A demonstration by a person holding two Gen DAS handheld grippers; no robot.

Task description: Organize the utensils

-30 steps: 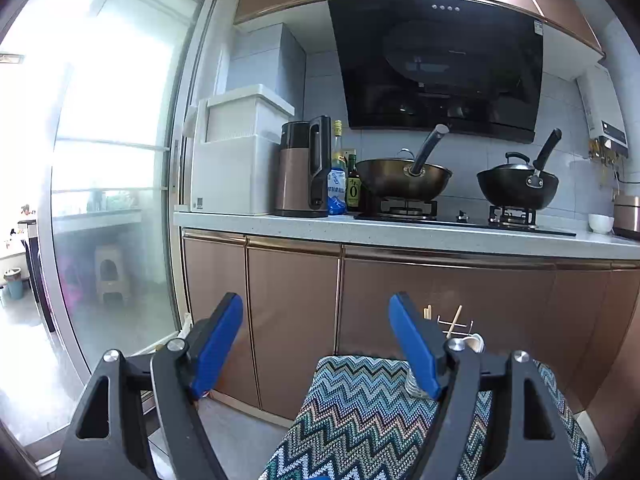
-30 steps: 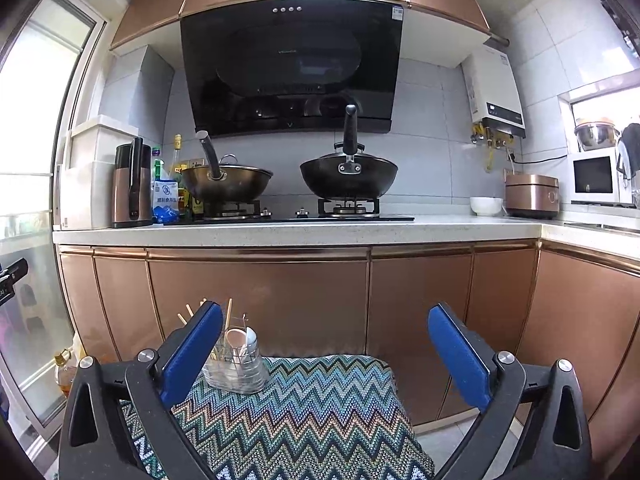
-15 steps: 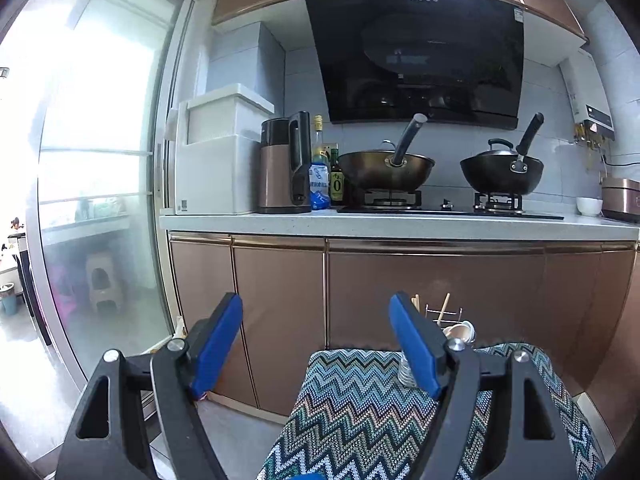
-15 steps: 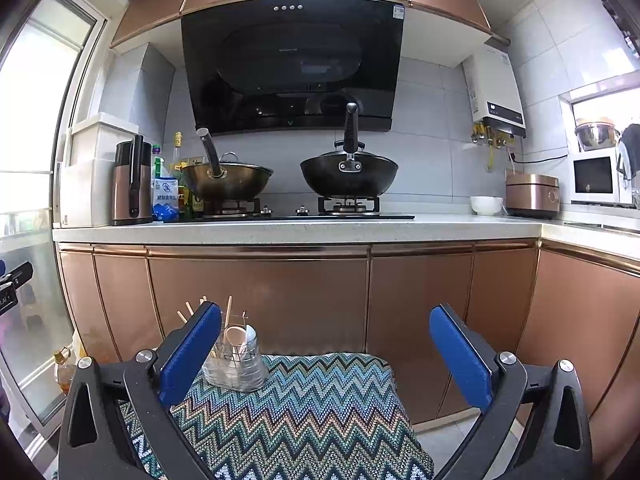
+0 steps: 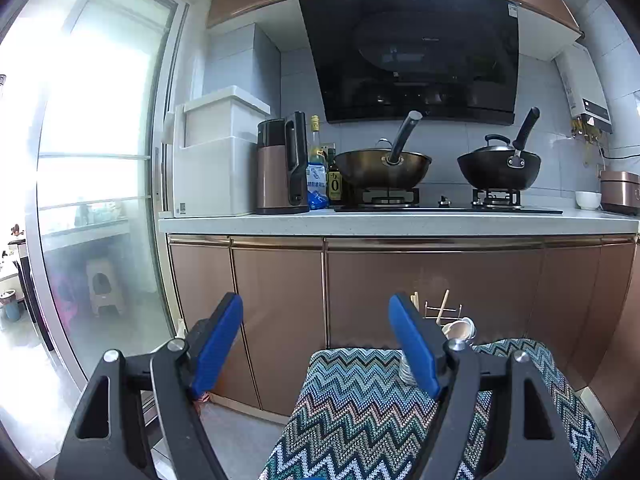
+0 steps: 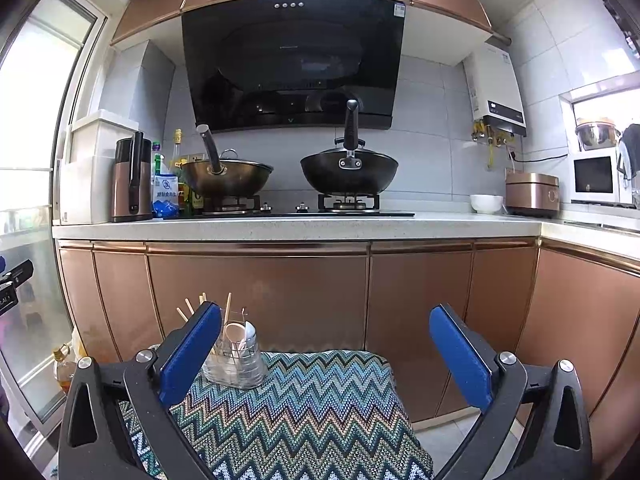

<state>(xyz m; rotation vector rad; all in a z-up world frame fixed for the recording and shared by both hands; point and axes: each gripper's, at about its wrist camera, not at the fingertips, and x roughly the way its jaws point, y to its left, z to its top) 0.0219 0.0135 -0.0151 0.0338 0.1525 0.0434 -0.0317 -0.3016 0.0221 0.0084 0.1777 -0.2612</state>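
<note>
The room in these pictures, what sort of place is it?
A home kitchen, most likely. Two woks sit on a gas stove under a black range hood, with a microwave on the counter. A utensil holder stands on a zigzag-patterned cloth in front.

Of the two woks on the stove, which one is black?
The right wok, nearer the white bowl, is black with an upright handle. The left wok, beside the bottles, is bronze.

Daylight flooded through a sliding glass door (image 5: 96,184) beside copper-coloured cabinets (image 6: 256,300). Two woks (image 6: 348,172) sat under a black range hood (image 6: 292,64) against grey tiles
</note>
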